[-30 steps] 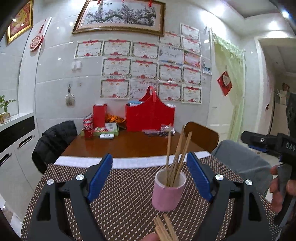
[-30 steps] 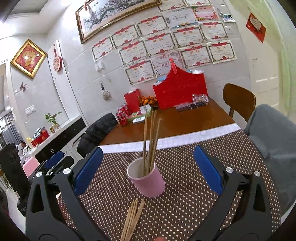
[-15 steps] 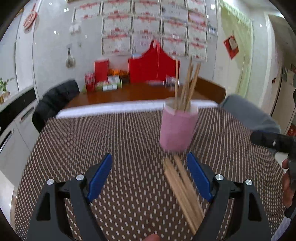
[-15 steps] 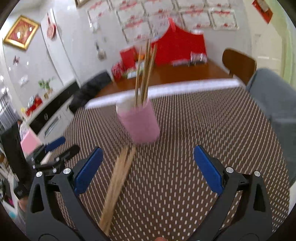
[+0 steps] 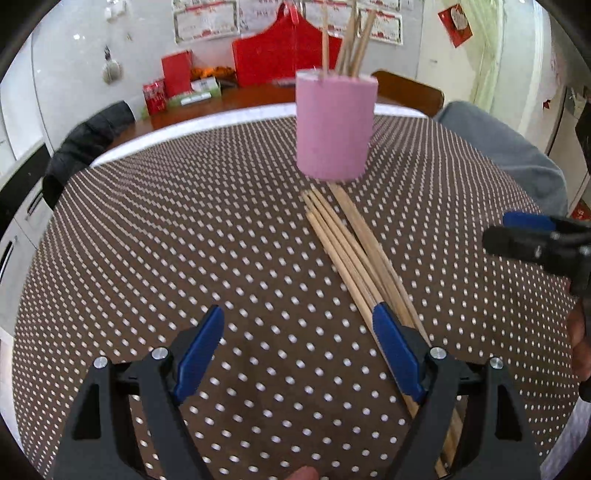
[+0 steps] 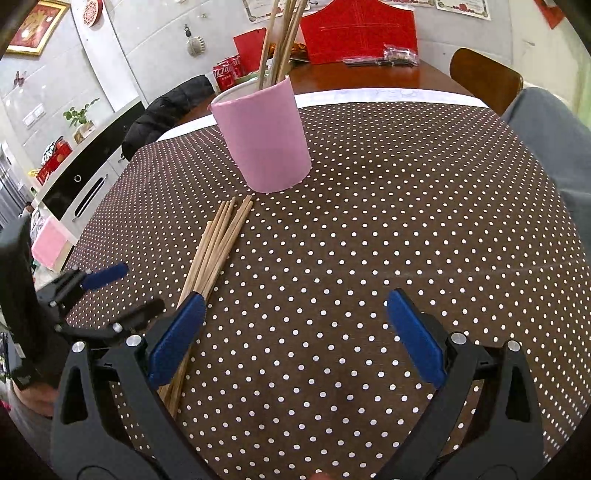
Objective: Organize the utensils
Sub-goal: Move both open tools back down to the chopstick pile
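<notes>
A pink cup [image 5: 334, 125] [image 6: 264, 138] stands upright on the brown dotted tablecloth [image 5: 184, 236] with several wooden chopsticks [image 5: 351, 33] [image 6: 280, 37] sticking out of it. A loose bundle of chopsticks [image 5: 354, 251] [image 6: 216, 247] lies flat in front of the cup. My left gripper [image 5: 301, 343] is open just above the cloth, its right finger over the near end of the bundle. My right gripper [image 6: 295, 332] is open too, with its left finger over that same bundle. Neither holds anything.
Beyond the cloth the wooden table [image 6: 369, 75] carries a red bag [image 6: 354, 31], red boxes and cans [image 5: 155, 98]. A black jacket [image 5: 85, 144] hangs on a chair at the left; a wooden chair [image 6: 484, 79] and grey cloth [image 5: 506, 151] are at the right.
Both grippers have dropped down towards the tablecloth and tilted forward, so the cup and the loose chopsticks now sit closer and higher in both views. Both stayed open.
</notes>
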`<state>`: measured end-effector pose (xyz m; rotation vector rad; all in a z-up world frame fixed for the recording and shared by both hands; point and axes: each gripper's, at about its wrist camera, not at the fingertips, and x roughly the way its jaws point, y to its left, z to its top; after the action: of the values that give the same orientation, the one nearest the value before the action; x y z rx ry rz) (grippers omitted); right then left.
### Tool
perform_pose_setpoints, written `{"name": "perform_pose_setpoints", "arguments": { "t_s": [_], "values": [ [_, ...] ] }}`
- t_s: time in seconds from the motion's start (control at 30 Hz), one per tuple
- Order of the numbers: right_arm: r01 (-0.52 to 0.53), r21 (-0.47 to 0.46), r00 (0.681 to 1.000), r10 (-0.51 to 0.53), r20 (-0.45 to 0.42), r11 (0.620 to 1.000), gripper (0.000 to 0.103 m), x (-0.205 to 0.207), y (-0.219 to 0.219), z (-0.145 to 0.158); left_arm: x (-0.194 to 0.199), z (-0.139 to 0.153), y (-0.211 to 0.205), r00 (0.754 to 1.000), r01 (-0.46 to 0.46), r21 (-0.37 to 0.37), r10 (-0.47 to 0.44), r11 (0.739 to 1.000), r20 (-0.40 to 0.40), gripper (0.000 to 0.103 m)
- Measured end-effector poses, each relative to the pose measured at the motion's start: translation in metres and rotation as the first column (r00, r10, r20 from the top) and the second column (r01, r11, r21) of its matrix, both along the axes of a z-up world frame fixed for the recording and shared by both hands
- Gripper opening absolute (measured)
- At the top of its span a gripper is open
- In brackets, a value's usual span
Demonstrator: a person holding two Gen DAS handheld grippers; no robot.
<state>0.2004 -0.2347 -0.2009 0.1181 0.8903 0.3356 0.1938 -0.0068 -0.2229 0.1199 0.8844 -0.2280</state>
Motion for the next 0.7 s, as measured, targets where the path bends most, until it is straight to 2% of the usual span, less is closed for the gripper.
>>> {"name": "perform_pose_setpoints", "arguments": {
  "t_s": [0.1, 0.47, 0.63, 0.7],
  "values": [
    [-0.001, -0.002, 1.0, 0.001, -0.006, 1.0, 0.097, 0.001, 0.0, -0.002, 0.0, -0.006, -0.005, 1.0, 0.012, 0.001, -0.012, 1.0, -0.022, 0.081],
    [-0.027, -0.003, 0.999, 0.027, -0.021, 1.0, 0.097, 0.006, 0.011, -0.006, 0.001, -0.009, -0.01, 1.0, -0.015, 0.023, 0.015, 1.0, 0.002, 0.086],
    [-0.044, -0.009, 0.999, 0.044, -0.025, 0.999, 0.097, 0.005, 0.02, -0.008, 0.003, -0.012, -0.016, 0.999, -0.052, 0.093, 0.052, 0.994, 0.005, 0.087],
    [-0.046, -0.011, 0.999, 0.046, -0.024, 0.999, 0.097, 0.005, 0.022, -0.008, 0.007, -0.015, -0.016, 0.998, -0.058, 0.075, 0.059, 0.995, -0.008, 0.088]
  ]
}}
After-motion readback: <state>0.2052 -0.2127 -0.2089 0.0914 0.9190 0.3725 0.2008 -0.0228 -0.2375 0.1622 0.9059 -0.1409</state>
